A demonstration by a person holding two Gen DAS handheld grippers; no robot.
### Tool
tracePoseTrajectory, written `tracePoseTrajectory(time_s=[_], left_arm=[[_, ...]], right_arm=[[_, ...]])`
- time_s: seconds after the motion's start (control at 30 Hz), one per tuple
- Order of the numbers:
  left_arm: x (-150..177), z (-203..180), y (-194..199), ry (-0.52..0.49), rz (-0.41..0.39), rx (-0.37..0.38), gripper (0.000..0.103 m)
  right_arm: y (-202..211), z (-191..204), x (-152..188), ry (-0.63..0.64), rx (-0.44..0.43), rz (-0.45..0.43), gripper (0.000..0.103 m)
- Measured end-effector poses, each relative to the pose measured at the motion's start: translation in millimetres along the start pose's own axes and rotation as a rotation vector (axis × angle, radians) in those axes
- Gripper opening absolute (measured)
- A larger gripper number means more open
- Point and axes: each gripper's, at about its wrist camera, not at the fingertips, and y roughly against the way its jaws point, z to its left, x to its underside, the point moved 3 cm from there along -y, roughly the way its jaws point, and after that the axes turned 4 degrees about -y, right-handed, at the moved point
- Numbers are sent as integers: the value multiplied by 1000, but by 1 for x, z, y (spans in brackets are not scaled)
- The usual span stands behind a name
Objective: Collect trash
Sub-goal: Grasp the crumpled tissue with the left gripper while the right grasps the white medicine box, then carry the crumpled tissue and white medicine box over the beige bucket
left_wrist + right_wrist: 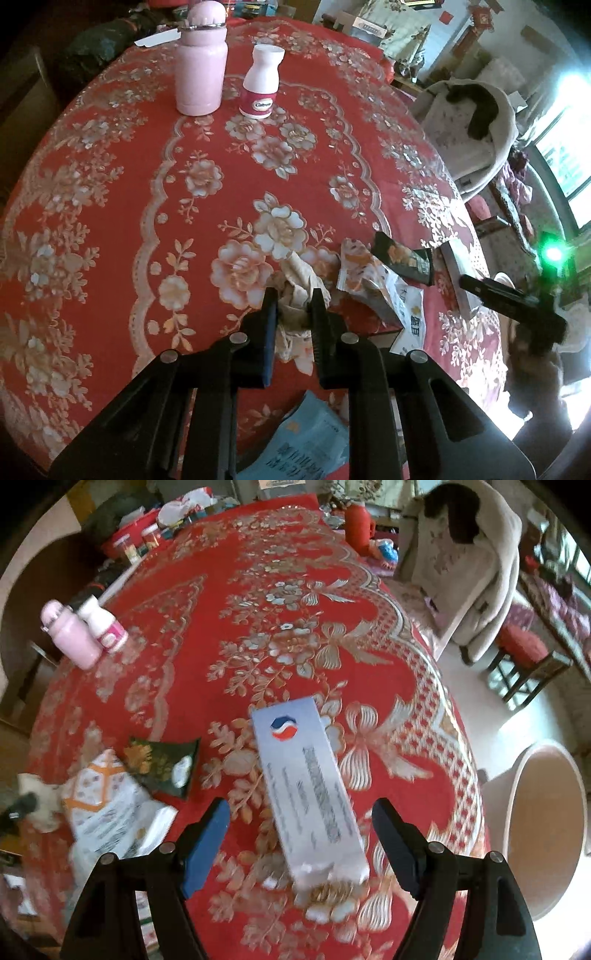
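My left gripper (291, 295) is shut on a crumpled beige tissue (299, 284) that rests on the red floral tablecloth (147, 184). Beside it lie a white and orange snack wrapper (373, 284) and a dark green wrapper (406, 260). My right gripper (301, 806) is open, its jaws on either side of a long white carton (310, 786) with a red and blue logo, which lies flat on the cloth. The white wrapper (107, 805), the green wrapper (166, 764) and the tissue (37, 794) show at the left of the right wrist view.
A pink flask (201, 70) and a white pill bottle (260, 85) stand at the far side of the table. A blue packet (299, 446) lies under my left gripper. A beige bin (546, 823) stands on the floor right of the table. A chair with a coat (461, 568) is behind.
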Motion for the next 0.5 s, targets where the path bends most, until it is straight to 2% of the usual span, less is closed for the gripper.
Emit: tracePoseTrajectory(time_s=[0.13,0.17,0.23,0.27,0.5], left_arm=[[0,-1,6,-3,-6,23,14],[0,-3,8,-5,-7,31,14],[0,-6,10,-10,-10,43,14],[0,-9,11,-14,-11,50,14],[-4,-42,18,-64,-32,72,14]], right_arm=[[-21,1,-4,11,29,28,75],[-23,0,-3,10,35,26,70],[-21,-1,-1,13,50,-6,51],[-20,-1,0,14,47,-11,48],[6,-2,11,9,-5,-46,47]])
